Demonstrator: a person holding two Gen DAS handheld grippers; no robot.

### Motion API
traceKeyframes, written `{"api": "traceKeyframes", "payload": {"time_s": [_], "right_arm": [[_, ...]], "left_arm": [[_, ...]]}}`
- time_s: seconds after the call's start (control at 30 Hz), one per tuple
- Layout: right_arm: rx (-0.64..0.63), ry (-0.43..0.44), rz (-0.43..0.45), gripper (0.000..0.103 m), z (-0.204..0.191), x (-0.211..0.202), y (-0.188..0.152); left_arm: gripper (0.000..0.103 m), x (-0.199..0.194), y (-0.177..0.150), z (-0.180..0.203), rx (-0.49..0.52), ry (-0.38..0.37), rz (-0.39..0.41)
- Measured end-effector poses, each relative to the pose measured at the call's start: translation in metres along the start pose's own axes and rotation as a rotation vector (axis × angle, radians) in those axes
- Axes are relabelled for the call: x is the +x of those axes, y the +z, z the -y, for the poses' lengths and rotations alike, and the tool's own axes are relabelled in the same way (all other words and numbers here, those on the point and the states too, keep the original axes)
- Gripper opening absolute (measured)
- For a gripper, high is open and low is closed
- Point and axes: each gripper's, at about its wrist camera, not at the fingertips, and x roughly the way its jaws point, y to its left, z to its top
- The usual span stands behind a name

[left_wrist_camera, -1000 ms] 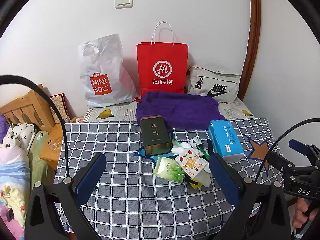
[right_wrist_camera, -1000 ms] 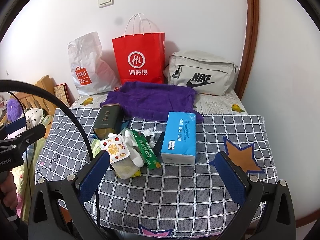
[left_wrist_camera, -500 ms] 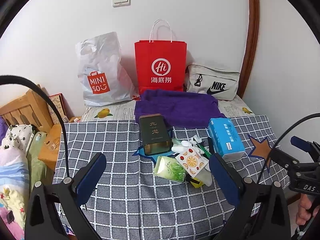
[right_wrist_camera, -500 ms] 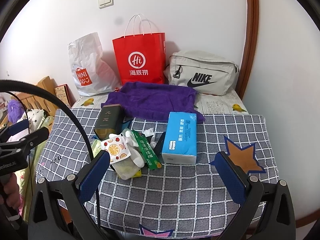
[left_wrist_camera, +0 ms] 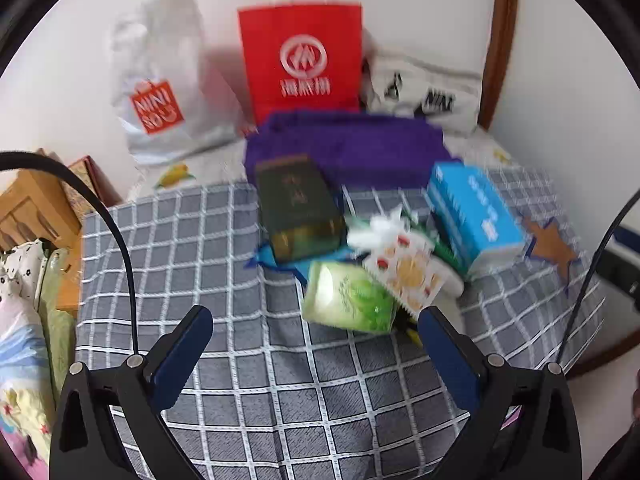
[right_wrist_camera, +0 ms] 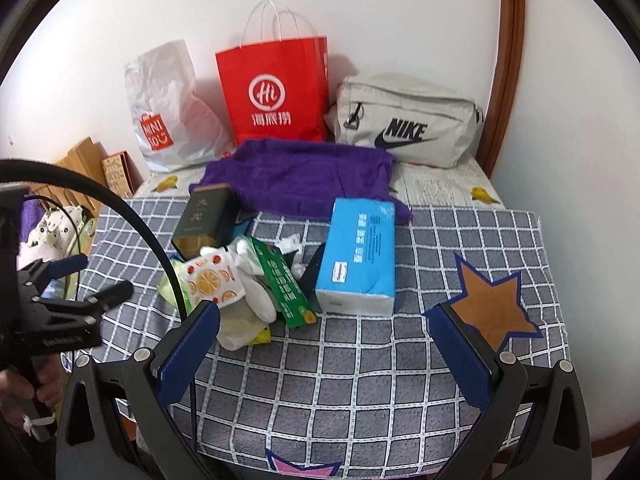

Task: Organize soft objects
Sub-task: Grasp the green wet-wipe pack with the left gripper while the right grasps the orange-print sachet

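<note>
While left view blurs, both claws [left_wrist_camera: 314,334] [right_wrist_camera: 324,330] wide apart, empty; green pack [left_wrist_camera: 350,298] half-hidden.

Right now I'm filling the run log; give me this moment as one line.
left hand-held gripper: open, empty | right hand-held gripper: open, empty | green tissue pack: on checked cloth, untouched

1. Left tongs [left_wrist_camera: 316,334]: matte black frame, blue textured pads [left_wrist_camera: 182,354], silver screws, black cable.
2. Right tongs [right_wrist_camera: 320,340]: same black frame, blue pads [right_wrist_camera: 188,350].
3. Bare-skinned left hand [right_wrist_camera: 28,384] on a black handle.
</note>
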Motion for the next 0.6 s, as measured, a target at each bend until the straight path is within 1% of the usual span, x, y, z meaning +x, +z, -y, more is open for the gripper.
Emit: {"api": "traceKeyframes", "payload": {"time_s": [0.03,0.17,0.27,0.43,0.53,0.57,0.6], "right_arm": [[0.000,-0.004,-0.011,0.103,0.001,0.005,-0.001],[0.010,-0.011,-0.052,0.103,0.006,0.025,-0.003],[0.017,-0.016,-0.081,0.103,0.009,0.037,-0.004],[0.028,-0.025,-0.118,0.103,0.015,0.054,-0.006],[0.032,-0.031,-0.135,0.103,0.019,0.062,-0.006],[0.033,-0.032,-0.138,0.103,0.020,0.063,-0.006],[0.035,-0.033,-0.143,0.103,0.020,0.065,-0.006]], "left_arm": [[0.103,0.012,-0.003,0.003,0.016,-0.001,-0.027],[0.103,0.043,-0.013,0.012,0.059,0.010,-0.091],[0.103,0.060,-0.016,0.016,0.094,0.003,-0.121],[0.103,0.077,-0.015,0.018,0.087,-0.065,-0.147],[0.103,0.088,-0.013,0.016,0.078,-0.079,-0.162],[0.101,0.091,-0.012,0.016,0.074,-0.086,-0.162],[0.091,0.093,-0.011,0.015,0.072,-0.094,-0.156]]}}
